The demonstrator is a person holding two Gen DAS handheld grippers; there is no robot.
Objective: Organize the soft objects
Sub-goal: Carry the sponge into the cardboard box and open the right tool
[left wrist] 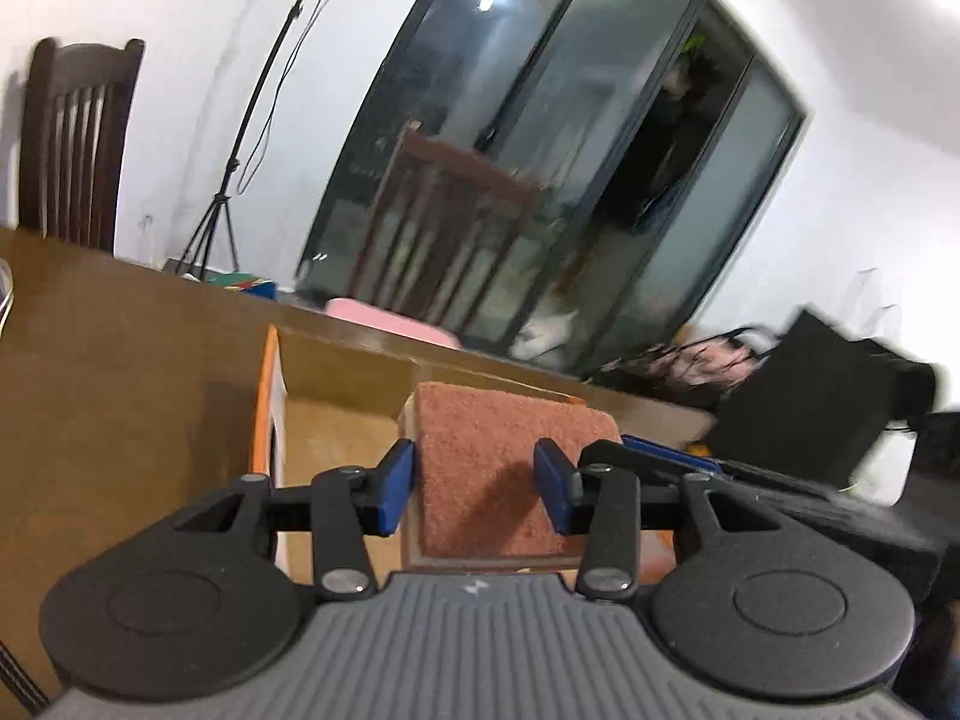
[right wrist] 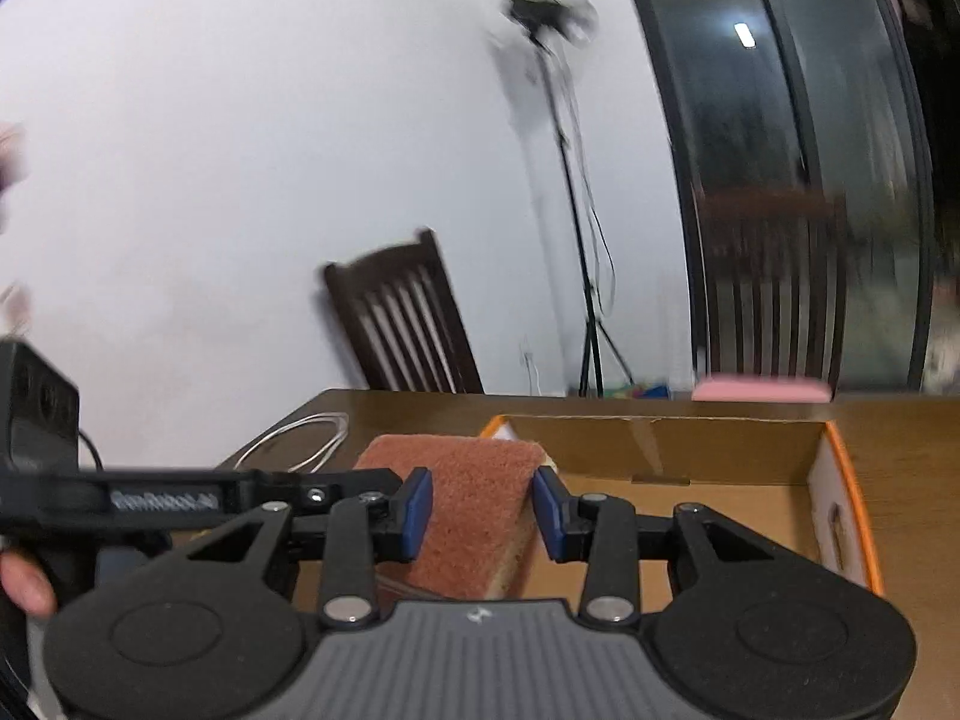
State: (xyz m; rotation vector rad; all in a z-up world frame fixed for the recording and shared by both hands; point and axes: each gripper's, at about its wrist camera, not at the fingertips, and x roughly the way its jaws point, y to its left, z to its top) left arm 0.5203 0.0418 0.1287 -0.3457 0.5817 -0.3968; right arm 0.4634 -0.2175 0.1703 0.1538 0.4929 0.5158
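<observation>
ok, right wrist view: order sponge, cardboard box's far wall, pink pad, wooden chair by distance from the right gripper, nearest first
1. sponge, between the right gripper's fingers
2. cardboard box far wall, just ahead and right
3. pink pad, at the table's far edge, right
4. wooden chair, beyond the table, left of centre, by the wall

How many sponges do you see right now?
1: a rust-brown scrub-topped sponge with a yellow foam base, between both tools' fingers at the open cardboard box. The box floor is partly hidden.
</observation>
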